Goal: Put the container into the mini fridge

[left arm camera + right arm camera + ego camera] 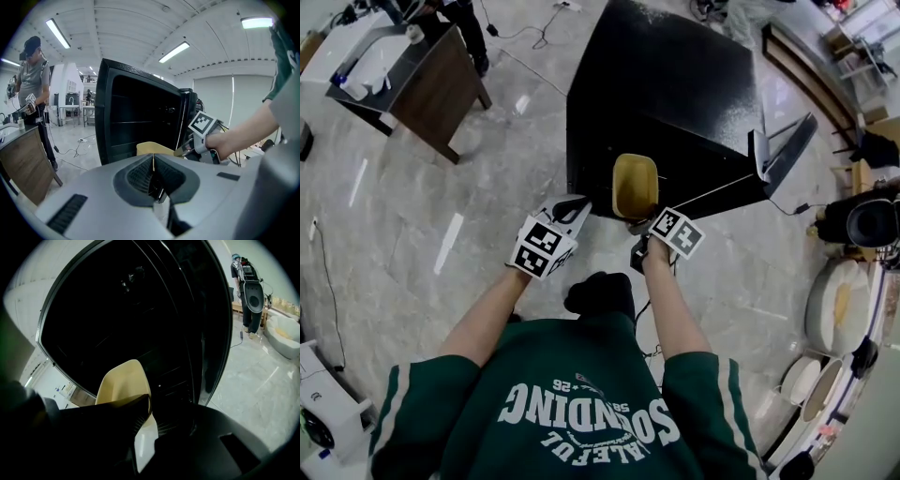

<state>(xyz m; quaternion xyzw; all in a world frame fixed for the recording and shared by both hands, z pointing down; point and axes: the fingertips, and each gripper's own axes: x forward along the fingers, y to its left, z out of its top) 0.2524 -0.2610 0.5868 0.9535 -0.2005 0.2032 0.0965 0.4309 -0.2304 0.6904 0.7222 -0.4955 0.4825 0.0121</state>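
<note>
The right hand-held gripper [148, 405] is clenched on the near rim of the container [123, 380], a shallow yellow tub that juts away from the jaws at lower centre of the right gripper view. In the head view the tub sits at centre frame, held in the air right at the dark front of the mini fridge [675, 94], and nothing shows inside it. The left hand-held gripper [153, 163] has its jaws pressed together on nothing, and hangs to the lower left of the tub, apart from it. The tub looks thin-walled, light and fairly stiff, probably plastic. Pinched by one edge alone, it could pivot or bow at the rim, and its smooth wall may slip. A bite well down over the rim, near the middle of a short side, seems the soundest hold. The black fridge fills the upper centre of the head view. Its door [783, 150] is swung open toward the right edge, and pale glossy floor [487, 234] lies all around it.
</note>
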